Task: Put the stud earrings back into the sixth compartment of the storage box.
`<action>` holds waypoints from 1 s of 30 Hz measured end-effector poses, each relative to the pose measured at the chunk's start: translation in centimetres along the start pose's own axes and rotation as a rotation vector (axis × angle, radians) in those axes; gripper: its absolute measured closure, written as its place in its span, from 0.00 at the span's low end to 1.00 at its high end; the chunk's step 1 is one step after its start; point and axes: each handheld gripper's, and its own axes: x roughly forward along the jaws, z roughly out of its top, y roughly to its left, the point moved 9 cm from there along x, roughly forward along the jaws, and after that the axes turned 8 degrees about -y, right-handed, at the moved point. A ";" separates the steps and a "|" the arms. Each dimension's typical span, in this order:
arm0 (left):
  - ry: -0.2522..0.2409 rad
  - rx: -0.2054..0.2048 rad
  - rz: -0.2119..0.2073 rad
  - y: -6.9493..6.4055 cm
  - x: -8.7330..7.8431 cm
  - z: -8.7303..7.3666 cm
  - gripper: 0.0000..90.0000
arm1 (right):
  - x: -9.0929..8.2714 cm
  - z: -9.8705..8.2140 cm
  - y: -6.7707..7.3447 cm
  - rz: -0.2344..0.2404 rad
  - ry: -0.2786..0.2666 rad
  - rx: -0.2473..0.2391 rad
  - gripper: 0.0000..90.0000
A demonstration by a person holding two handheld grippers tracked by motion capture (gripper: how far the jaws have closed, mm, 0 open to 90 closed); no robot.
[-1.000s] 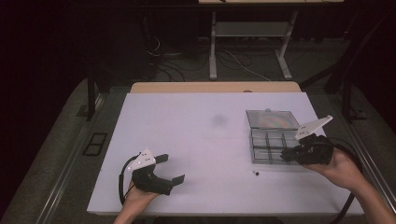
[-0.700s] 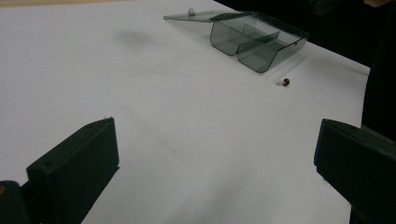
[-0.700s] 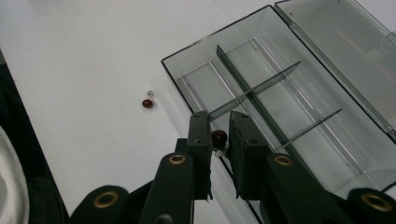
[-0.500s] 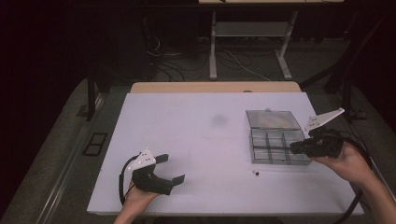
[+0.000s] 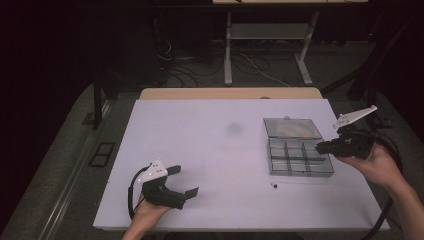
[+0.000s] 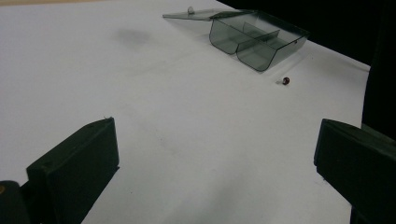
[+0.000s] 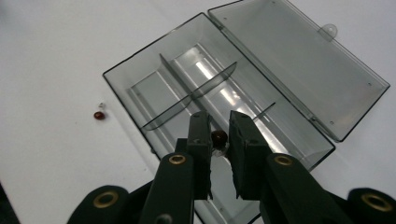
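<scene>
Since a second ago my right gripper (image 7: 219,140) has swung off the organiser box's (image 5: 299,156) right edge, jaws pinching a small dark-red bead (image 7: 219,136) above a near compartment; I'd ease apart low; left gripper (image 5: 181,182) rests agape; farther, another bead (image 5: 273,185) lies beside the box.

Compartment box (image 7: 219,88): clear smoke-grey plastic, glossy, its hinged lid (image 7: 299,60) and dividers catching streaks of glare. Table top (image 5: 210,150): showing as a smooth, matt white sheet, with a bare wood-coloured edge (image 5: 230,93) lying along the far side. Right gripper (image 7: 218,140): matt black plastic jaws with brass-looking rivets. Two small beads (image 7: 98,115) (image 7: 219,136): appearing dark red and shiny. Left gripper (image 6: 215,158): matt black jaws.
</scene>
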 end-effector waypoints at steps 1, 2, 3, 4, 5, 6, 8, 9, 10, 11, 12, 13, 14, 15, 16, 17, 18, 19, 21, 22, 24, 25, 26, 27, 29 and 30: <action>0.000 0.000 0.000 0.0 0.0 0.0 0.00 | 0.1 0.0 -0.2 -0.001 -0.002 0.004 0.88; 0.000 0.001 0.001 0.0 0.0 0.0 0.00 | 0.2 0.1 -0.4 -0.003 0.000 0.011 0.88; 0.000 0.001 0.001 0.0 0.0 0.0 0.00 | 0.2 0.1 -0.4 -0.003 0.000 0.011 0.88; 0.000 0.000 0.001 0.0 0.0 0.0 0.00 | 0.4 0.1 -0.8 -0.007 -0.003 0.020 0.88; 0.001 -0.001 0.002 0.1 -0.1 0.0 0.00 | 0.4 0.1 -0.8 -0.007 -0.003 0.020 0.88; 0.001 -0.001 0.002 0.1 -0.1 0.0 0.00 | 0.5 0.1 -1.0 -0.009 -0.001 0.025 0.88; 0.001 -0.001 0.002 0.1 -0.1 0.0 0.00 | 0.8 0.1 -1.6 -0.017 -0.004 0.037 0.88; 0.002 0.000 0.002 0.1 -0.1 0.0 0.00 | 0.8 0.1 -1.8 -0.017 -0.002 0.040 0.88; 0.003 0.000 0.003 0.1 -0.1 -0.1 0.00 | 0.9 0.0 -2.0 -0.020 -0.001 0.046 0.88; 0.002 0.000 0.003 0.1 -0.1 -0.1 0.00 | 0.9 0.0 -2.0 -0.020 -0.001 0.046 0.88; 0.003 -0.001 0.004 0.1 -0.1 -0.1 0.00 | 1.0 -0.1 -2.3 -0.022 0.001 0.050 0.88; 0.003 -0.001 0.004 0.1 -0.1 -0.1 0.00 | 1.1 -0.1 -2.5 -0.022 0.003 0.055 0.88; 0.003 -0.001 0.004 0.1 -0.1 -0.1 0.00 | 1.3 -0.2 -2.7 -0.025 0.006 0.059 0.88; 0.004 0.000 0.004 0.2 -0.1 -0.1 0.00 | 1.4 -0.3 -2.9 -0.024 0.009 0.061 0.88; 0.004 -0.001 0.005 0.2 -0.1 -0.1 0.00 | 1.5 -0.4 -3.1 -0.026 0.012 0.064 0.88; 0.004 -0.001 0.005 0.2 -0.1 -0.1 0.00 | 1.7 -0.4 -3.3 -0.026 0.015 0.064 0.88; 0.004 -0.001 0.007 0.2 -0.1 -0.1 0.00 | 1.7 -0.4 -3.3 -0.026 0.015 0.064 0.88; 0.005 0.001 0.007 0.3 -0.1 -0.1 0.00 | 2.0 -0.5 -3.6 -0.028 0.017 0.073 0.88; 0.004 -0.001 0.008 0.3 -0.1 -0.1 0.00 | 2.4 -0.5 -4.0 -0.035 0.024 0.075 0.88; 0.001 -0.002 0.009 0.3 -0.1 0.0 0.00 | 2.6 -0.5 -4.1 -0.035 0.027 0.078 0.88; -0.002 -0.002 0.009 0.3 -0.2 0.0 0.00 | 2.9 -0.5 -4.3 -0.036 0.030 0.083 0.88; 0.000 -0.002 0.009 0.3 -0.2 0.0 0.00 | 3.1 -0.5 -4.4 -0.037 0.035 0.083 0.88; 0.000 -0.001 0.009 0.3 -0.2 0.0 0.00 | 3.1 -0.5 -4.4 -0.037 0.035 0.083 0.88; 0.000 -0.001 0.009 0.3 -0.2 0.0 0.00 | 3.4 -0.6 -4.5 -0.038 0.046 0.081 0.88; 0.000 -0.001 0.008 0.3 -0.2 0.0 0.00 | 3.6 -0.7 -4.5 -0.039 0.054 0.082 0.88; 0.000 0.000 0.008 0.3 -0.2 0.0 0.00 | 3.8 -0.8 -4.6 -0.040 0.061 0.080 0.87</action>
